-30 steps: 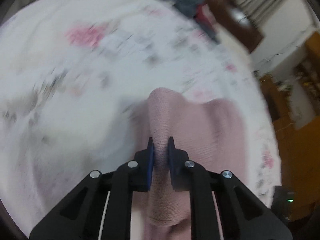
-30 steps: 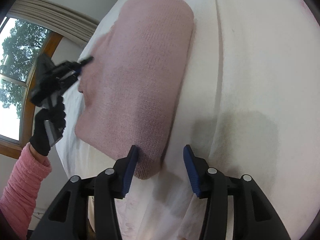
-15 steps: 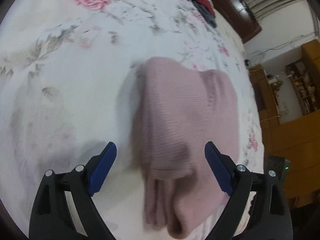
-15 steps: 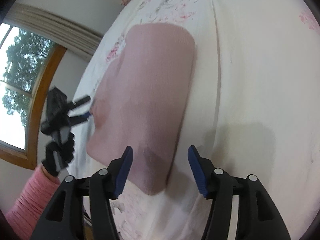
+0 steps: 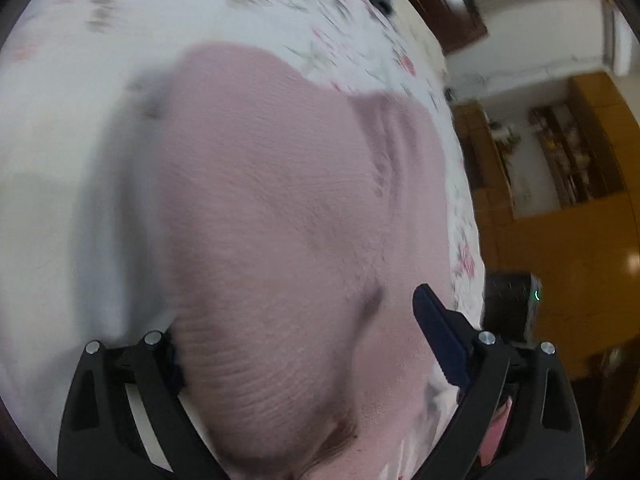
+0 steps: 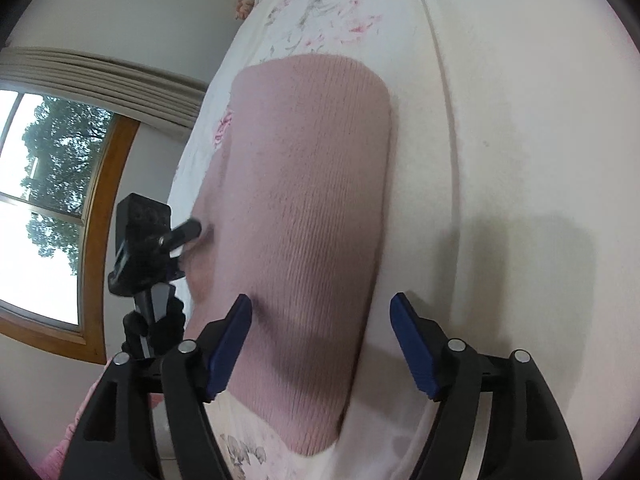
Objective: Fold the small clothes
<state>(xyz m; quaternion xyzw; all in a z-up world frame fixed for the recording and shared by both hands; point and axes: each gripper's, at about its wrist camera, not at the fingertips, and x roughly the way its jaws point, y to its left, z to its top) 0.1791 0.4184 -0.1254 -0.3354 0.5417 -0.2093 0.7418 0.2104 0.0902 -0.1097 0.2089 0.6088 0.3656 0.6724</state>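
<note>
A soft, limp pink knit garment lies folded near the bed edge, both hand-held grippers wide open, empty; best pinched at its doubled edge.

A bed with a white floral sheet fills the room's middle — a wood-framed window shows trees in daylight under a pleated curtain; orange-brown wooden cabinets line a white wall.
</note>
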